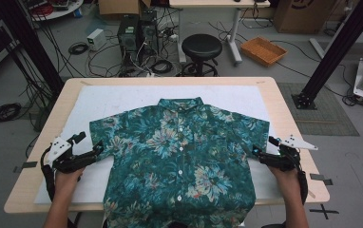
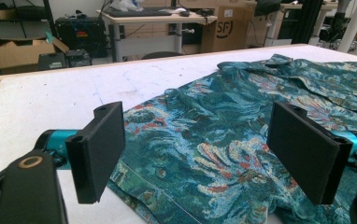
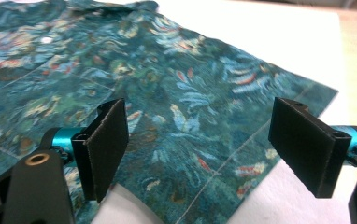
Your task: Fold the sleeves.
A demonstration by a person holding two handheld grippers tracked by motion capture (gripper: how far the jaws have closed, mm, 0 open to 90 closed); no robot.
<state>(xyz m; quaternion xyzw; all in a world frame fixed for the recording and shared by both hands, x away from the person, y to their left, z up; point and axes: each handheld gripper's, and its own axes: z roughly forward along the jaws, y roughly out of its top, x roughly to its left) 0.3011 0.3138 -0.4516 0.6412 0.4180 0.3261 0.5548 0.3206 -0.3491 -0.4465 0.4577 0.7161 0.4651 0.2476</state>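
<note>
Floral shirt (image 1: 179,156) spread flat, buttoned, on the white-covered bench (image 1: 122,97); left claw (image 1: 96,151) and right claw (image 1: 257,153) gape open at its sleeves.

A shirt (image 1: 179,156) lies flat on a sheet (image 1: 122,99) that covers the table (image 1: 284,109), collar toward the far edge, hem over the near edge. The left gripper (image 1: 96,151) sits at its left sleeve, the right gripper (image 1: 257,153) at its right sleeve. Behind the table stands a stool (image 1: 201,47).

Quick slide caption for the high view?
Both open grippers, left and right, flank a flat floral shirt at its sleeves.
</note>
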